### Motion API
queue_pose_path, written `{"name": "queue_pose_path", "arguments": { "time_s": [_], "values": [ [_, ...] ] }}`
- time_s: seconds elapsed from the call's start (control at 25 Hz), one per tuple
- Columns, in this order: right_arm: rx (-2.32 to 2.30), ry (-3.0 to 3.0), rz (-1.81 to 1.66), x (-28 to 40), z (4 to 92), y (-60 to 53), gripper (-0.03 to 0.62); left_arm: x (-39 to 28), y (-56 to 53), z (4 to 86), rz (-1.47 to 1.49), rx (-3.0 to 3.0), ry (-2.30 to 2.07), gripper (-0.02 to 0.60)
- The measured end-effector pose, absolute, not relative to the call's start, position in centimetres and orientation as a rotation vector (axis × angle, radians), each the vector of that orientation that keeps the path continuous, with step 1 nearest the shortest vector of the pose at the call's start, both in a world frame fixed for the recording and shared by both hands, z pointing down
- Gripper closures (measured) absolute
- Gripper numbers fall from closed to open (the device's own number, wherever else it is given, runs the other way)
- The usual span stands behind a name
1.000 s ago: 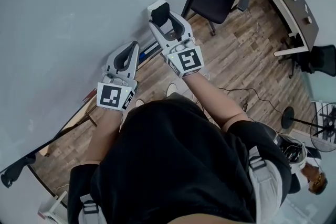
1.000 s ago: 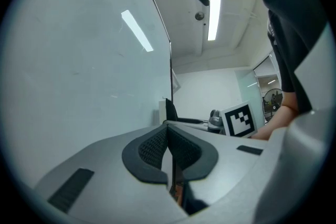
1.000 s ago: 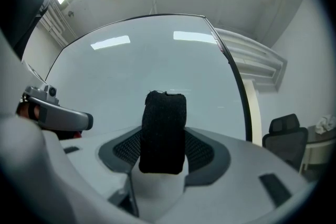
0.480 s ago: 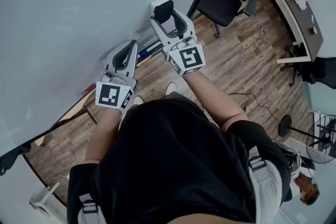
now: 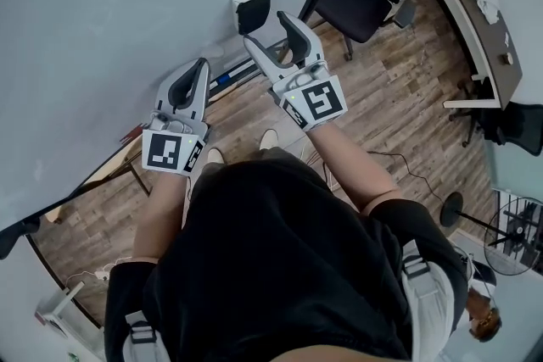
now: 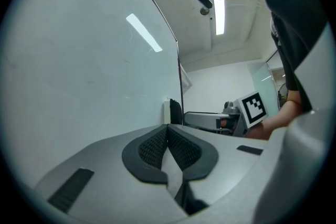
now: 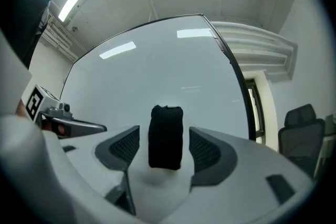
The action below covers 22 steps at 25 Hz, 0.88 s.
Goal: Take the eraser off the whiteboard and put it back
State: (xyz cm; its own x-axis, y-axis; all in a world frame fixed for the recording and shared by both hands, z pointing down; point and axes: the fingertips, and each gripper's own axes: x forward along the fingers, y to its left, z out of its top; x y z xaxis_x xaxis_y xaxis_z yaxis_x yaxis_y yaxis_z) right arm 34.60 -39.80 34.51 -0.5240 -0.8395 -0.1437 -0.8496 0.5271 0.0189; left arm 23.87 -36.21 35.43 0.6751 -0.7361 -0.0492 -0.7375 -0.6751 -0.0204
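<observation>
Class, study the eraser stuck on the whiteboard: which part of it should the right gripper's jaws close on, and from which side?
Probably its two long side faces, approached square to the whiteboard. The eraser stands upright and narrow, proud of the board. The jaws of the right gripper have just been opening and straddle it without touching.

Black short-sleeved top (image 5: 280,275); pale-grey plastic left hand-held gripper (image 5: 201,64) and right hand-held gripper (image 5: 265,30), black mesh pads (image 7: 206,150), black-and-white square-marker cubes (image 5: 316,102).

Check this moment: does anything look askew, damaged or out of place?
Nothing stands out. The eraser sits squarely on the whiteboard, between the right tool's jaws, which have just been opening and stand clear of it. The left tool is shut and empty.
</observation>
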Motion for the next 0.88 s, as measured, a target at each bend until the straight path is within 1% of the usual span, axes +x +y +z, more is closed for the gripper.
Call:
{"name": "queue_pose_path", "arguments": {
  "time_s": [0.24, 0.4, 0.72, 0.88],
  "values": [
    [-1.378, 2.702, 0.087, 35.8, 34.4, -38.3, 0.312, 22.8, -35.4, 35.3, 0.049, -2.792, 1.331, 0.586],
    [-1.307, 2.764, 0.064, 35.1, 34.9, -36.9, 0.315, 22.1, -34.0, 35.3, 0.022, -2.774, 1.324, 0.586],
    [-1.229, 2.826, 0.009, 31.3, 35.8, -32.0, 0.373, 19.9, -30.0, 36.4, -0.026, -2.815, 1.228, 0.586],
    [-1.219, 2.843, 0.02, 29.8, 35.9, -29.4, 0.436, 19.0, -28.6, 36.1, 0.01, -2.833, 1.219, 0.586]
  ]
}}
